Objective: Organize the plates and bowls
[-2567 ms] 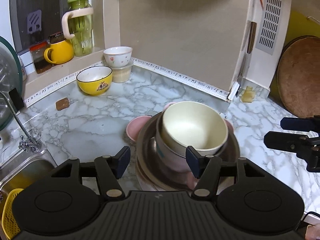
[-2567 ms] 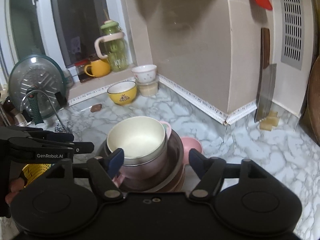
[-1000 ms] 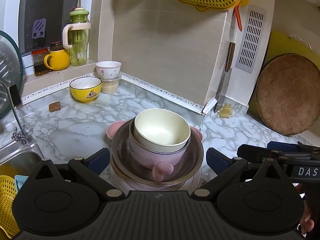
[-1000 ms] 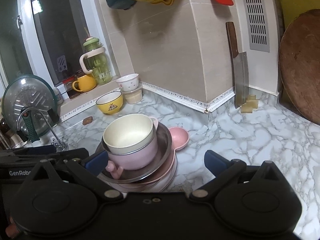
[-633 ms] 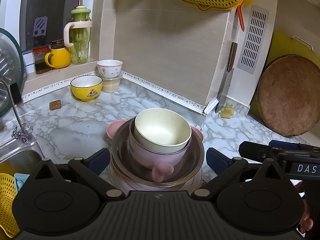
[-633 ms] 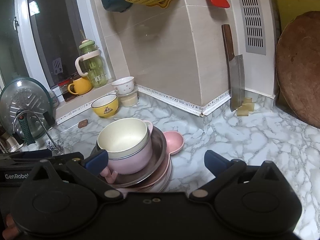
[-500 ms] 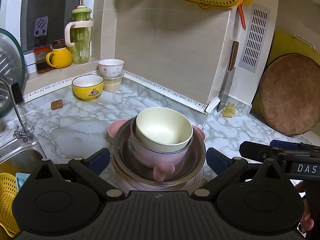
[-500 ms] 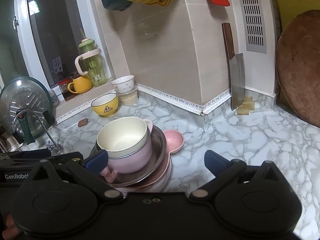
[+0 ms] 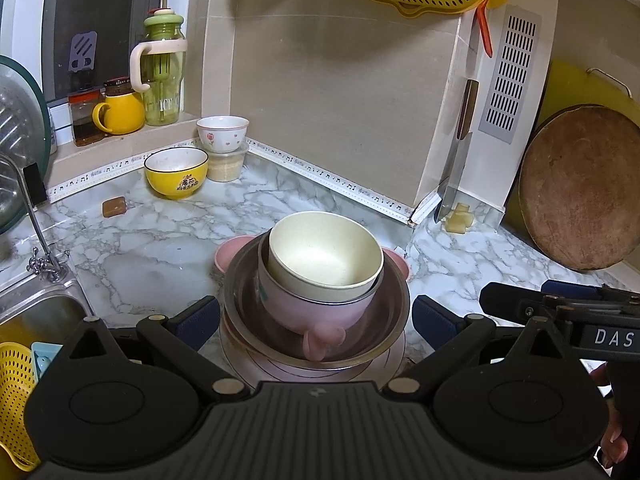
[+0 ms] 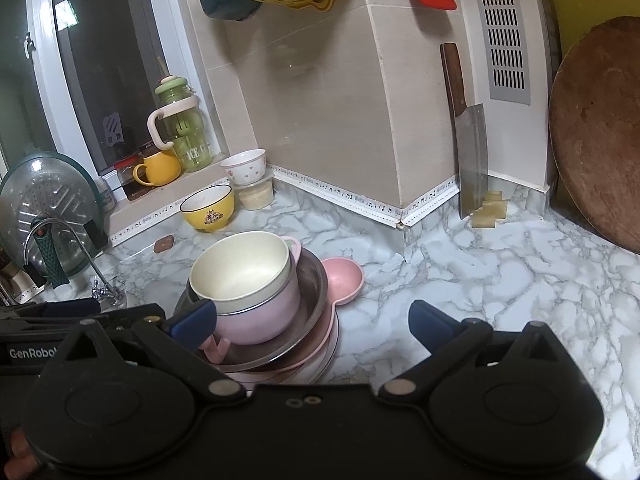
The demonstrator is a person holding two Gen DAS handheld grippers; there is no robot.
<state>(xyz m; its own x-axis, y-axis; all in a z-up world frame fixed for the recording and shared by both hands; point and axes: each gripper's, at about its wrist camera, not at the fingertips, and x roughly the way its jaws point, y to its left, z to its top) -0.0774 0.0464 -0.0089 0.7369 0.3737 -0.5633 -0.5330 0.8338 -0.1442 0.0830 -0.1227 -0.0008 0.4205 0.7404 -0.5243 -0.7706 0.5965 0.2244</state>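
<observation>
Left wrist: bowl stack (image 9: pixel 320 280) apparently between wide-spread jaws, untouched.

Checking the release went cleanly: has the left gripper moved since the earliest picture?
Yes. The left gripper backed away and opened wide: the yellow bowl by the wall now looks smaller, the cream bowl farther off.

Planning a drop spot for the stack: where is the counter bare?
Bare marble right of the nested bowl stack, toward the round wooden board, and left between stack and yellow bowl. Crowded: back corner around the white bowl and the sink edge.
</observation>
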